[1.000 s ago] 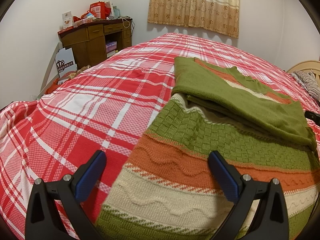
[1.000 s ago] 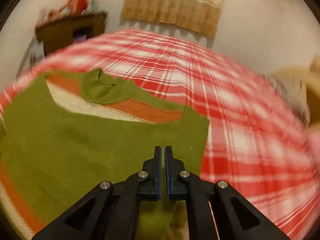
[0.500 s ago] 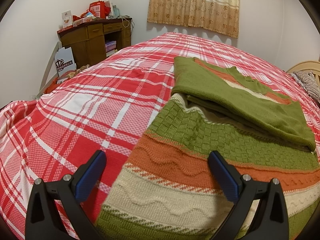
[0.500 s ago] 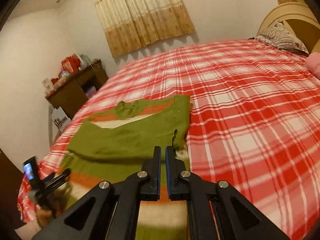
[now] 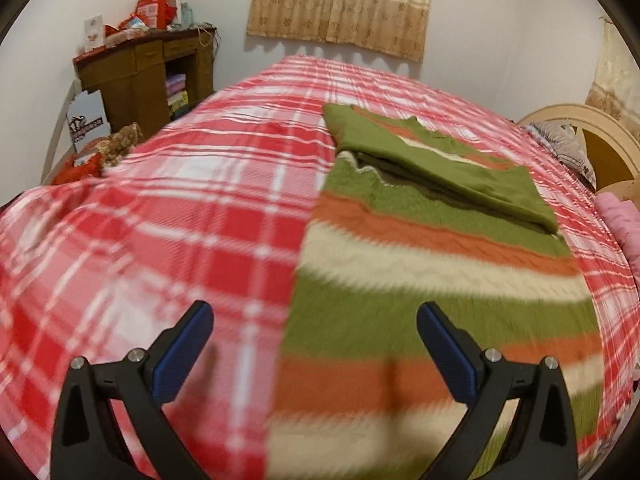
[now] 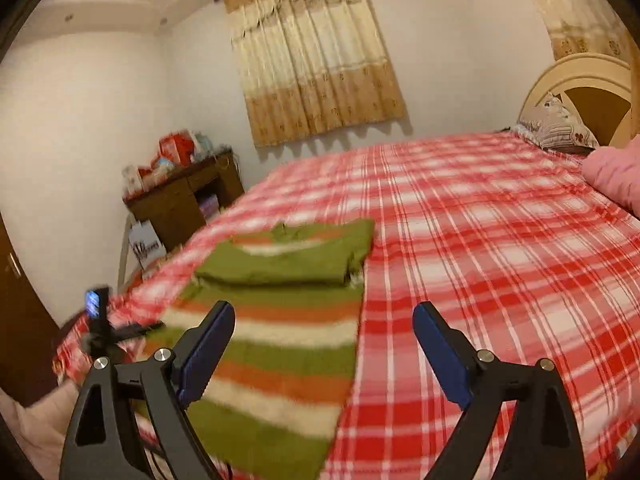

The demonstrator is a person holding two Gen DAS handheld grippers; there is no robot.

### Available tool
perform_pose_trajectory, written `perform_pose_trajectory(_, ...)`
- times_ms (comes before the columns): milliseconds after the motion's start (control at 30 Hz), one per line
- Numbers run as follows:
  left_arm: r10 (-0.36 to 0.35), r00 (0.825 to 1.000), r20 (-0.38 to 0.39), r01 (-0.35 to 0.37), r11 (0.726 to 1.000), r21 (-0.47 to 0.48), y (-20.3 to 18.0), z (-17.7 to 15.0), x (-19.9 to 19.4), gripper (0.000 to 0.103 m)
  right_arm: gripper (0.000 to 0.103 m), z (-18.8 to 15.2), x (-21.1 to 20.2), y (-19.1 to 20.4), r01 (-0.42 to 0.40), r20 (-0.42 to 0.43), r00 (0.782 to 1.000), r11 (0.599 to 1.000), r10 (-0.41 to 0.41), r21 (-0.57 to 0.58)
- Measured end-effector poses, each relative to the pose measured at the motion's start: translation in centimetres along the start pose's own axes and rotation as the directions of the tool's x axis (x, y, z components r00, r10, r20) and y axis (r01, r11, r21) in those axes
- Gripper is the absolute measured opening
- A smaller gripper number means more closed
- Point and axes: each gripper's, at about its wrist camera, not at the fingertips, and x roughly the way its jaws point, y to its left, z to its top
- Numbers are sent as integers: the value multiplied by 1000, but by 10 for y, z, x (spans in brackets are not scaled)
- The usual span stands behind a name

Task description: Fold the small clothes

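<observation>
I see white walls [image 6: 80,120] and a beige curtain [image 5: 340,4] at top centre. A cluttered brown desk [image 5: 136,76] stands upper left. The bed [image 6: 500,260], under a red plaid cover, meets a cream headboard [image 6: 580,80] at right.

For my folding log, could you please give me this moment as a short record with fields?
garment: striped sweater, green, orange and cream, flat on the bed
fold state: plain green part folded over the far end; near striped part unfolded
surface: red plaid bedspread
left gripper: open, empty, over the sweater's near left edge
right gripper: open, empty, over the sweater's right edge
background: desk, curtain, pillow
</observation>
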Motion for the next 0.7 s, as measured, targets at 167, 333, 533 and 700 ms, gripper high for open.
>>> perform_pose_trajectory(167, -30, 1000, 11, 29, 1000, 7, 12, -30, -32, 103, 91, -49, 28, 1, -26, -121, 992, 997, 34, 72)
perform_pose_trajectory(333, -28, 1000, -9, 28, 999, 46, 16, -49, -37, 103, 90, -86, 51, 4, -12, -224, 974, 996, 32, 90)
perform_pose_trajectory(533, -94, 995, -36, 94, 995, 14, 33, -69, -43, 92, 86, -114, 48, 9, -1, -303, 953, 997, 24, 77)
perform_pose_trajectory(700, -150, 988, -39, 152, 987, 58, 25, -79, -47, 84, 84, -132, 54, 11, 5, -357, 934, 996, 28, 91)
